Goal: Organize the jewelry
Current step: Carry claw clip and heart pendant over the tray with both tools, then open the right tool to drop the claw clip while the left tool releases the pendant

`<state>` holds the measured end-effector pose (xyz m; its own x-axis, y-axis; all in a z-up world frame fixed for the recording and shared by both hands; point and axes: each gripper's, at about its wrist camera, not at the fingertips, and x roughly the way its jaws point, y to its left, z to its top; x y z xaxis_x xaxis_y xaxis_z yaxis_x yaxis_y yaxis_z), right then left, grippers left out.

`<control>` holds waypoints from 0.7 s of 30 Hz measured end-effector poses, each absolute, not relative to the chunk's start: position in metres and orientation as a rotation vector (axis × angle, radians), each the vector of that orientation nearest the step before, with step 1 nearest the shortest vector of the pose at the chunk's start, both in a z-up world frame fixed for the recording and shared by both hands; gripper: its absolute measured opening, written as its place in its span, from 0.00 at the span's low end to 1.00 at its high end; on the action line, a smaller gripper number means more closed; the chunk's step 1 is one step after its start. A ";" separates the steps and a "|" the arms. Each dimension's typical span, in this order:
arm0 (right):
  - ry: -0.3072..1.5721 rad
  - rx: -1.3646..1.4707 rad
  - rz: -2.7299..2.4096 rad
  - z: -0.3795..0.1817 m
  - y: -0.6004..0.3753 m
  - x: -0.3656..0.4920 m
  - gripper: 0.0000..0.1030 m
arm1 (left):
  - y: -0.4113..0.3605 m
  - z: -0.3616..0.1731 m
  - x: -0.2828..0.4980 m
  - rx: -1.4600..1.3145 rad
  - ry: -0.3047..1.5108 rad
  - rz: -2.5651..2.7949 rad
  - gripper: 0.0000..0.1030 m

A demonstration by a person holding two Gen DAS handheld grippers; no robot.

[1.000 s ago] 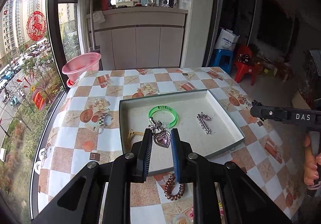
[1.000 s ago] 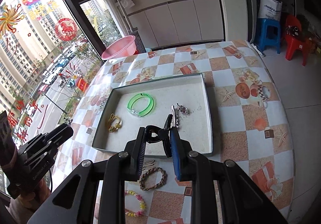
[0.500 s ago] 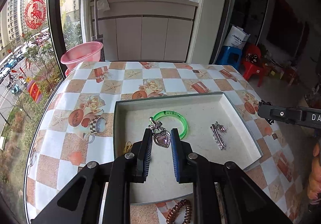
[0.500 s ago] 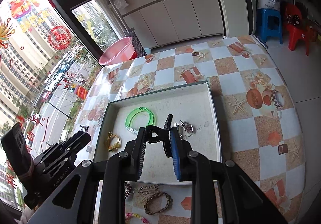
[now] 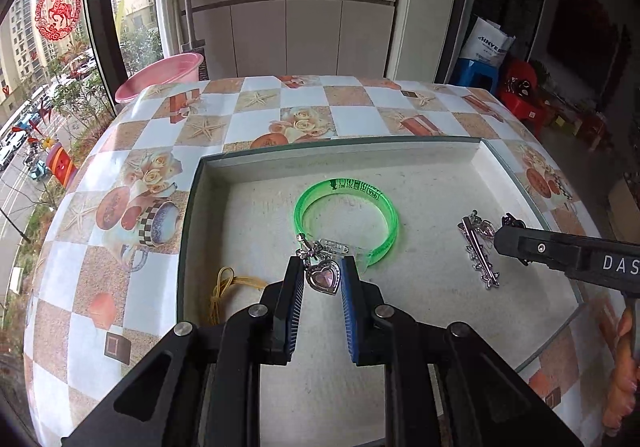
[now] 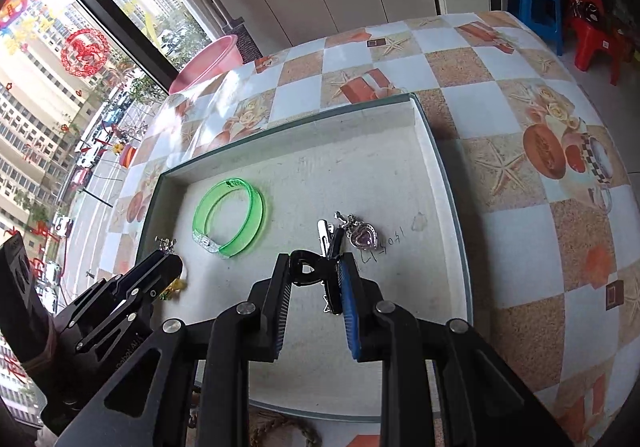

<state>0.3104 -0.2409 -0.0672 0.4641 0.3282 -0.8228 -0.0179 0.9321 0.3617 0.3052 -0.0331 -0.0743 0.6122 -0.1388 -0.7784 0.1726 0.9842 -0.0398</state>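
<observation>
**Both grippers over the tray, each holding a piece**

Checked tablecloth [image 5: 132, 295] covers the table under a shallow grey tray [image 5: 340, 153]. Inside lie a green bangle [image 5: 386, 207], a yellow cord [image 5: 224, 283] and a silver hair clip [image 5: 478, 251]. The left gripper [image 5: 322, 279] pinches a heart pendant [image 5: 323, 278]; the right gripper [image 6: 314, 273] clamps a black clip [image 6: 304, 267], above the tray floor.
</observation>
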 end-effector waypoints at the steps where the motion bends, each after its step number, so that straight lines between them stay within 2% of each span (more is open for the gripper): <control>1: 1.076 0.314 0.208 -0.071 -0.241 0.311 0.25 | -0.034 -0.077 0.307 0.047 0.899 -0.177 0.30; 14: 1.097 0.283 0.192 -0.089 -0.242 0.310 0.27 | -0.043 -0.099 0.310 0.073 0.943 -0.149 0.31; 16: 1.098 0.309 0.210 -0.089 -0.244 0.311 0.36 | -0.044 -0.097 0.309 0.082 0.937 -0.140 0.31; 17: 1.096 0.321 0.219 -0.088 -0.245 0.310 0.48 | -0.045 -0.096 0.308 0.087 0.935 -0.136 0.31; 18: 1.093 0.332 0.230 -0.087 -0.245 0.310 0.54 | -0.046 -0.095 0.308 0.089 0.930 -0.135 0.31; 21: 1.065 0.335 0.236 -0.078 -0.244 0.307 0.57 | -0.046 -0.088 0.303 0.085 0.909 -0.141 0.31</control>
